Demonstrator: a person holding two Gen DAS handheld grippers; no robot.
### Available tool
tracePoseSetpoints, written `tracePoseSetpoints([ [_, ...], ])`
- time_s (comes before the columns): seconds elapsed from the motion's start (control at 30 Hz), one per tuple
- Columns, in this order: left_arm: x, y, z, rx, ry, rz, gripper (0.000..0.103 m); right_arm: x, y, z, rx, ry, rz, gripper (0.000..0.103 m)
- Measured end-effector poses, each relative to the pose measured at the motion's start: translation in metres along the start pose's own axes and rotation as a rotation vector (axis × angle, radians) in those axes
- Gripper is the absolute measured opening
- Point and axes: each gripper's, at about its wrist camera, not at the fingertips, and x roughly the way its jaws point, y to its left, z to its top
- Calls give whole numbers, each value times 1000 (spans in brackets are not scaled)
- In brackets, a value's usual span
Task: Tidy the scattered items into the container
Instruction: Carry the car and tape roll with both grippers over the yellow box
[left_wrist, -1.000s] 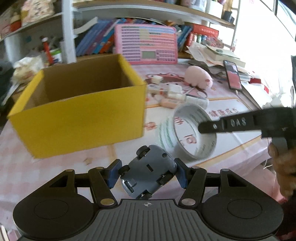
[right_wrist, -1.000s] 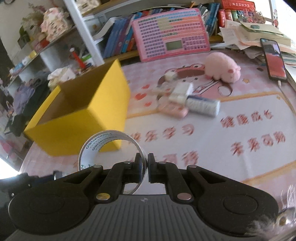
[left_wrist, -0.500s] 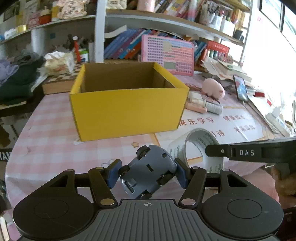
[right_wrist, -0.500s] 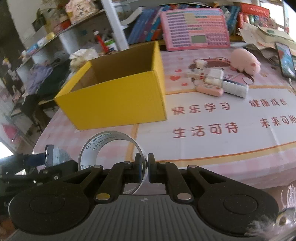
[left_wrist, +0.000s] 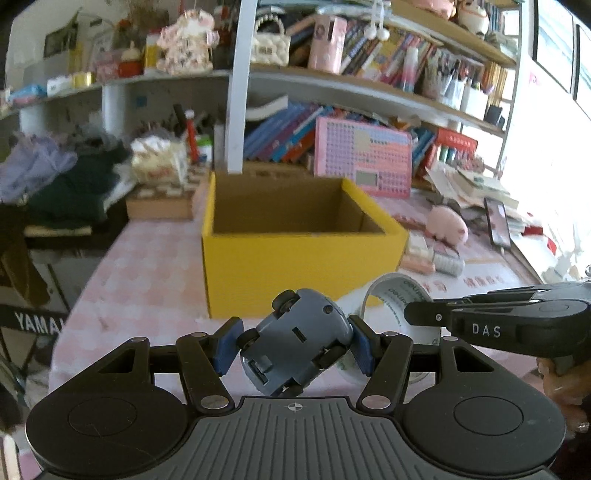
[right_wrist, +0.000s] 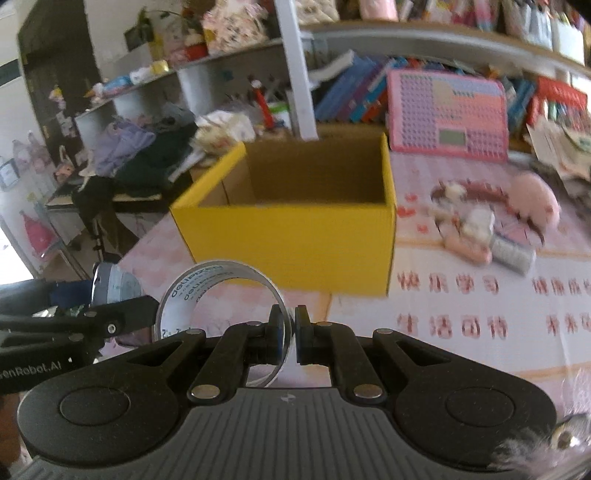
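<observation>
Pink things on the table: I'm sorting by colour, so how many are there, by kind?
Pink plush pig: 1
Pink keyboard toy leaning at the shelf: 1
Pink case in the small pile: 1
Total: 3

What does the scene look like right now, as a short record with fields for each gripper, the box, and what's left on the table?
left gripper: shut on a grey toy car, wheels facing the camera
right gripper: shut on the wall of a clear tape roll
yellow box: open top; no items visible inside, floor partly hidden
left on table: pink plush pig, cluster of small pink and white items
both loads: short of the box, not over it
</observation>
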Motion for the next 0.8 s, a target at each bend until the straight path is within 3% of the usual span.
tracePoseSetpoints([
  [0.27, 7, 7, 51, 18, -130, 45, 60, 15, -7, 62, -83, -111, 32, 6],
  [0.47, 40, 8, 89, 42, -168, 59, 61, 49, -24, 113, -139, -148, 11, 6],
  [0.63, 89, 9, 112, 40, -154, 65, 61, 94, -37, 140, -220, -113, -5, 6],
  [0.8, 145, 12, 121, 58, -80, 96, 61, 147, -46, 145, -324, 0, -14, 6],
])
